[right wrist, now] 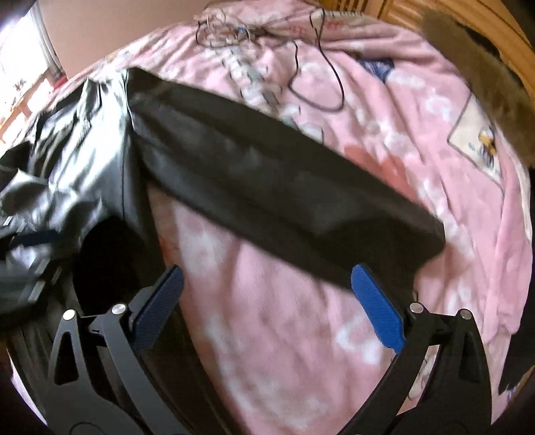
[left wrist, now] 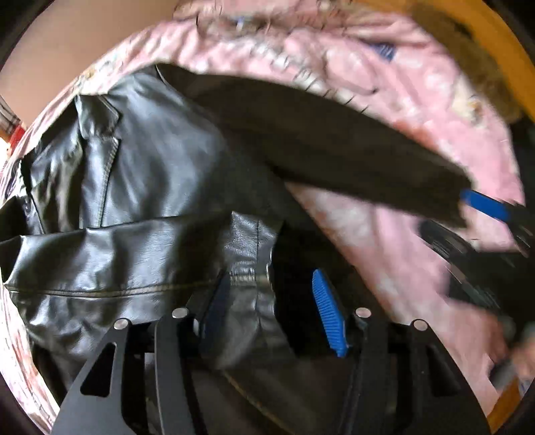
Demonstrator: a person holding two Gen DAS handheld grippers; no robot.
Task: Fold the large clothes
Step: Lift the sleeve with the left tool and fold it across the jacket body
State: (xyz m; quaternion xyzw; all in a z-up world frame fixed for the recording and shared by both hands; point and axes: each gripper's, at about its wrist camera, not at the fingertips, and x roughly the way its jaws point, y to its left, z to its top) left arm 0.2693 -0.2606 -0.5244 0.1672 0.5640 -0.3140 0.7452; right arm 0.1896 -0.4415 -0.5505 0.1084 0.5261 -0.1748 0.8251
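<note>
A black leather jacket lies on a pink bedspread. One sleeve stretches out to the right. My left gripper is open, and the jacket's zipped cuff or hem edge lies between its blue pads. My right gripper is open and empty, just in front of the sleeve's end; its right pad touches or nearly touches the cuff. The right gripper shows blurred in the left wrist view. The jacket body sits at the left of the right wrist view.
Thin wire hangers lie on the bedspread at the far side. A brown fur-trimmed garment lies along the right edge by a wooden bed frame. A wall and window are at the far left.
</note>
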